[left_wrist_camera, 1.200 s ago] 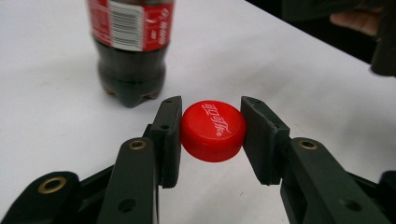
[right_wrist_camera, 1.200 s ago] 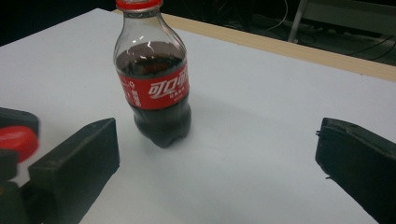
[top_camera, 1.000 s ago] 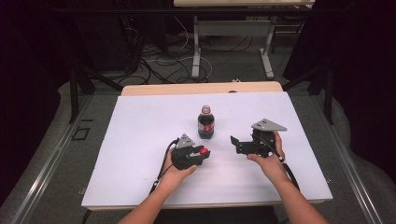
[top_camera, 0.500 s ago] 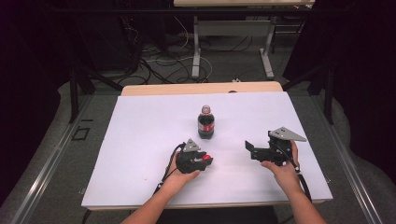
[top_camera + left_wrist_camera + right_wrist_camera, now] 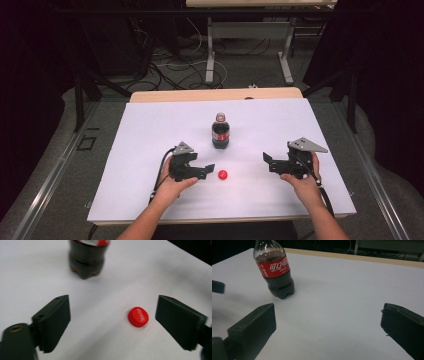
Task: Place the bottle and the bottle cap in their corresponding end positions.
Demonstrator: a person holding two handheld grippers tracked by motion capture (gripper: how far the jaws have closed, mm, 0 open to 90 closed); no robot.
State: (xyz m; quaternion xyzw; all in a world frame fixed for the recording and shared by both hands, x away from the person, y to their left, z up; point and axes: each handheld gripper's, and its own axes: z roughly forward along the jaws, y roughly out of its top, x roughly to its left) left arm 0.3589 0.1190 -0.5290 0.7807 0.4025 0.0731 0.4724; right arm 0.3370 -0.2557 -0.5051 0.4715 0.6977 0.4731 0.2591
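Red plastic bottle cap (image 5: 222,174): lay loose on the white table (image 5: 150,130), just off my left gripper (image 5: 206,169), jaws newly spread and empty; uncapped cola bottle (image 5: 220,131) upright behind; right gripper (image 5: 268,162) agape, idle; unscrewing done, recapping possibly left.

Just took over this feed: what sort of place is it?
Probably a lab or recording workshop: a white-covered table, loose cables on the floor, bare desk frames behind.

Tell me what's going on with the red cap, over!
Left tool jaws just opened, empty. Red cap lying loose on table beside it. Right tool open, empty. Uncapped cola bottle upright behind, clear.
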